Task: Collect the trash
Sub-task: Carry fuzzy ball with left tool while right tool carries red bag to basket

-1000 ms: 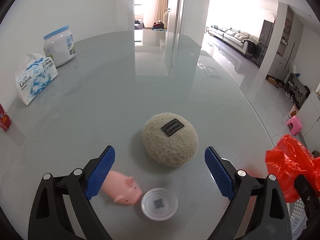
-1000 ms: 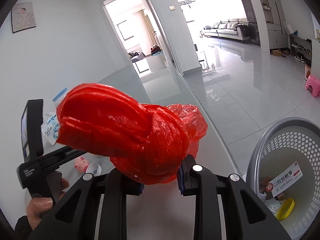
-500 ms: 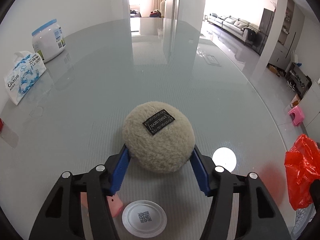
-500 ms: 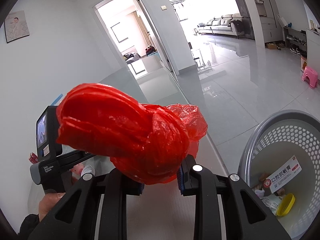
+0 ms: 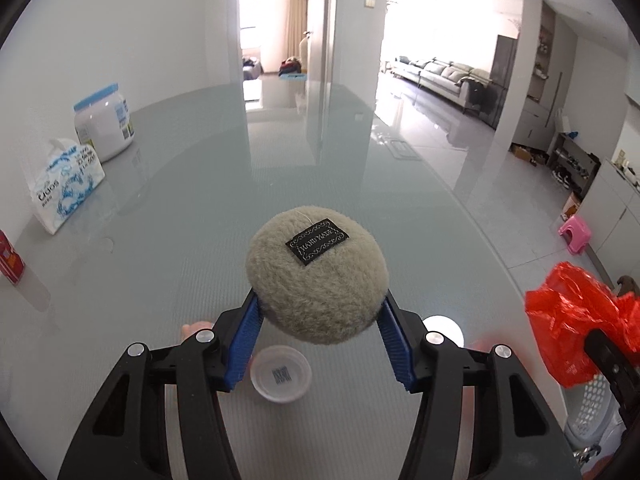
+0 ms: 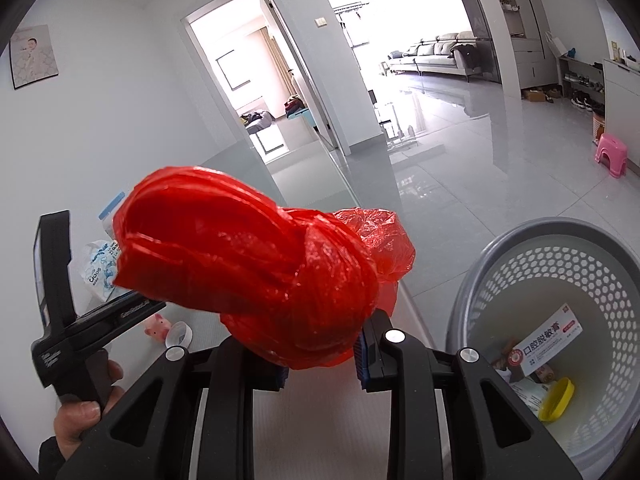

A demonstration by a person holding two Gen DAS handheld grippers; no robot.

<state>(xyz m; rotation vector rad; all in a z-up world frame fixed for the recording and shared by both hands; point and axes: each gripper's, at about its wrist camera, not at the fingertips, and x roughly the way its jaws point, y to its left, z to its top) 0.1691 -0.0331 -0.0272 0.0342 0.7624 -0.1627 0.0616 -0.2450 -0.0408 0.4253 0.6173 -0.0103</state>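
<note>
My left gripper (image 5: 318, 312) is shut on a beige fuzzy ball (image 5: 317, 276) with a black label and holds it above the glass table (image 5: 200, 200). Below it lie a white round lid (image 5: 281, 374) and a pink pig toy (image 5: 192, 330), mostly hidden by the fingers. My right gripper (image 6: 322, 354) is shut on a crumpled red plastic bag (image 6: 256, 280) near the table's right edge. The bag also shows in the left wrist view (image 5: 576, 320). A grey perforated basket (image 6: 500, 256) stands on the floor at the right, holding a box and a yellow lid (image 6: 556, 398).
A tissue pack (image 5: 64, 186) and a white jar with a blue lid (image 5: 104, 122) stand at the table's far left. A red box (image 5: 10, 258) sits at the left edge. A pink stool (image 5: 576, 234) stands on the floor at the right.
My left gripper closed on the fuzzy ball and lifted it off the table. The right gripper kept hold of the red bag and shifted slightly toward the basket.
</note>
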